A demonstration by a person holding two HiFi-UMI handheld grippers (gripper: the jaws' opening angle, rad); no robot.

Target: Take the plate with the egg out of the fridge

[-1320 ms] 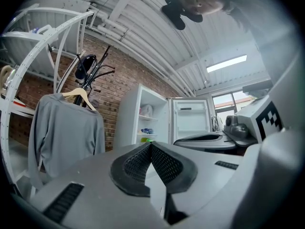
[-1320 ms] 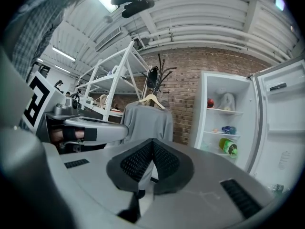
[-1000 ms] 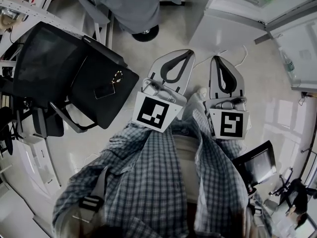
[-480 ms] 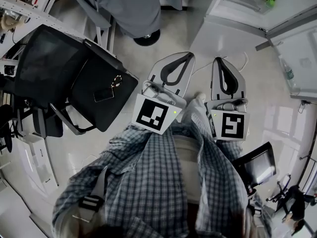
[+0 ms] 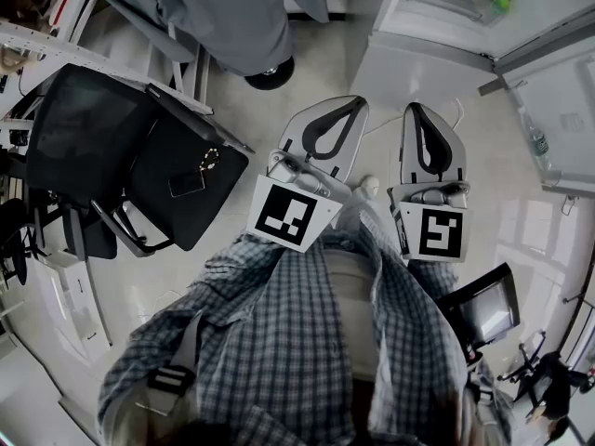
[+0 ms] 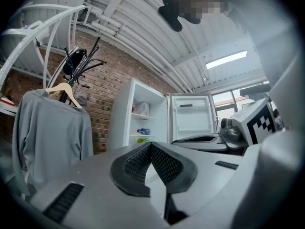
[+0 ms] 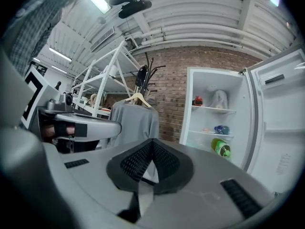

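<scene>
The white fridge point(image 5: 437, 26) stands open at the head view's top right, a short way ahead of both grippers. In the right gripper view the fridge point(image 7: 217, 123) shows shelves with a red item, a white bag, a blue item and a green bottle point(image 7: 221, 148). A small pale thing point(image 7: 206, 129) lies on the middle shelf, too small to tell as plate or egg. My left gripper point(image 5: 354, 104) and right gripper point(image 5: 413, 110) are held side by side above the floor, both shut on nothing. The left gripper point(image 6: 150, 145) faces the fridge point(image 6: 140, 123); the right gripper point(image 7: 152, 141) does too.
A black office chair point(image 5: 88, 133) with a black bag point(image 5: 191, 179) on it stands at the left. A grey garment point(image 5: 232, 12) hangs on a rack ahead, left of the fridge. The open fridge door point(image 7: 281, 123) is at the right. A dark monitor point(image 5: 483, 309) sits at lower right.
The view has shifted slightly toward the fridge, and the chair has slid left in the frame. Both grippers stay shut and side by side.
</scene>
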